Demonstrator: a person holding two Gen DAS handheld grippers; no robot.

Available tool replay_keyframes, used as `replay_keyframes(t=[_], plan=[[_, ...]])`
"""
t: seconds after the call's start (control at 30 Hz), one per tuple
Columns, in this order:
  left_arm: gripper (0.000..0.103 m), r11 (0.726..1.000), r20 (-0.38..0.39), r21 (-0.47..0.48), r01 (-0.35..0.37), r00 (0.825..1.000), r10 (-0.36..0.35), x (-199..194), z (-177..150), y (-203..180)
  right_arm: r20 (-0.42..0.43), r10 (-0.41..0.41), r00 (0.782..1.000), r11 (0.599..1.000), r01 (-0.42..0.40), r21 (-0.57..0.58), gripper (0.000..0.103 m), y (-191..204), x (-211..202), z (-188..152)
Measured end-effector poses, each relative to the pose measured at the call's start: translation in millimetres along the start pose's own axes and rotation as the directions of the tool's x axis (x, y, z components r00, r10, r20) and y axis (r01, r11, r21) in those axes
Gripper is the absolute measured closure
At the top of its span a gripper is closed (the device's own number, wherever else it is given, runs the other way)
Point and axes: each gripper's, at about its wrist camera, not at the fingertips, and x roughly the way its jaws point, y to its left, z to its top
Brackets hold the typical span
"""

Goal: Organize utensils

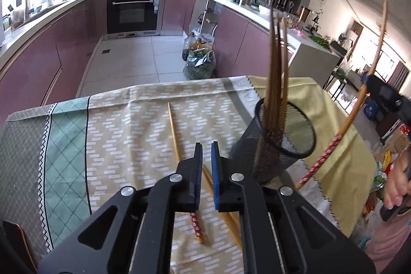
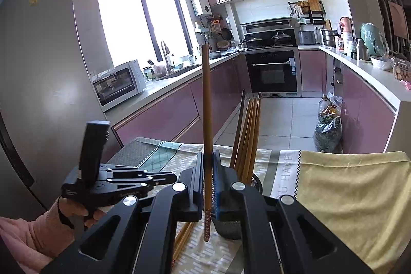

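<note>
1. Left hand-held gripper (image 1: 206, 145) hangs over the surface (image 1: 115, 130) with its jaws nearly together and nothing between the pads; it grips no chopstick.
2. Directly below it lie loose chopsticks (image 1: 172, 125) on the patterned cloth, one with a red patterned end near the bottom of the left wrist view, others running under the right jaw.
3. Right hand-held gripper (image 2: 208, 158) is clamped on a single chopstick (image 2: 206, 99), held upright, its red patterned end poking out below the pads.
4. In the left wrist view that same chopstick shows as a long curved stick at the right, held in the air beside the cup.
5. A black mesh cup (image 1: 282, 140) stands on the surface, just right of the left gripper, with a bundle of brown chopsticks (image 1: 276, 63) standing in it.
6. In the right wrist view the cup sits just behind and right of the clamped chopstick.
7. A pink sleeve (image 2: 28, 233) and hand hold the left gripper's handle.
</note>
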Motion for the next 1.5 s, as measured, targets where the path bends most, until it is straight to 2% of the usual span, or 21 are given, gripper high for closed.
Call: replay_keyframes(t=[0.17, 0.4, 0.6, 0.7, 0.73, 0.87, 1.03, 1.13, 1.23, 1.33, 1.5], plan=[[0.091, 0.994, -0.074, 0.035, -0.105, 0.992, 0.107, 47, -3, 7, 0.017, -0.008, 1.000, 1.000, 0.009, -0.011, 0.097, 2, -4, 6], [0.087, 0.978, -0.110, 0.062, -0.198, 0.973, 0.204, 92, 9, 17, 0.054, -0.016, 0.998, 1.000, 0.017, -0.023, 0.097, 4, -10, 19], [0.084, 0.972, -0.141, 0.082, -0.221, 0.963, 0.230, 116, 15, 21, 0.052, -0.017, 0.999, 0.999, 0.019, -0.031, 0.097, 4, -7, 21], [0.088, 0.968, -0.137, 0.105, -0.229, 0.961, 0.242, 120, 17, 16, 0.048, -0.022, 0.999, 0.999, 0.023, -0.025, 0.097, 3, -3, 23], [0.093, 0.968, -0.138, 0.107, -0.226, 0.961, 0.240, 120, 17, 12, 0.048, -0.024, 0.999, 0.999, 0.025, -0.023, 0.097, 2, -2, 23], [0.096, 0.968, -0.135, 0.092, -0.233, 0.960, 0.244, 119, 17, 9, 0.058, -0.024, 0.998, 1.000, 0.025, -0.015, 0.097, -1, 0, 28], [0.096, 0.976, -0.084, 0.065, -0.209, 0.973, 0.214, 91, 17, 5, 0.077, -0.042, 0.996, 0.999, 0.044, -0.026, 0.097, 1, 2, 33], [0.096, 0.986, -0.023, 0.049, -0.160, 0.987, 0.162, 56, 23, 1, 0.083, -0.042, 0.996, 0.999, 0.044, -0.020, 0.097, -1, 4, 34], [0.096, 0.992, 0.050, 0.050, -0.114, 0.992, 0.112, 18, 30, -3, 0.087, -0.042, 0.995, 0.999, 0.043, -0.010, 0.097, -3, 6, 34], [0.096, 0.996, 0.116, 0.057, -0.070, 0.991, 0.063, -18, 36, -11, 0.088, -0.043, 0.995, 0.999, 0.043, -0.007, 0.097, -4, 8, 35], [0.096, 0.996, 0.207, 0.079, -0.032, 0.978, 0.015, -64, 48, -22, 0.093, -0.049, 0.994, 0.999, 0.049, 0.000, 0.097, -6, 8, 33]])
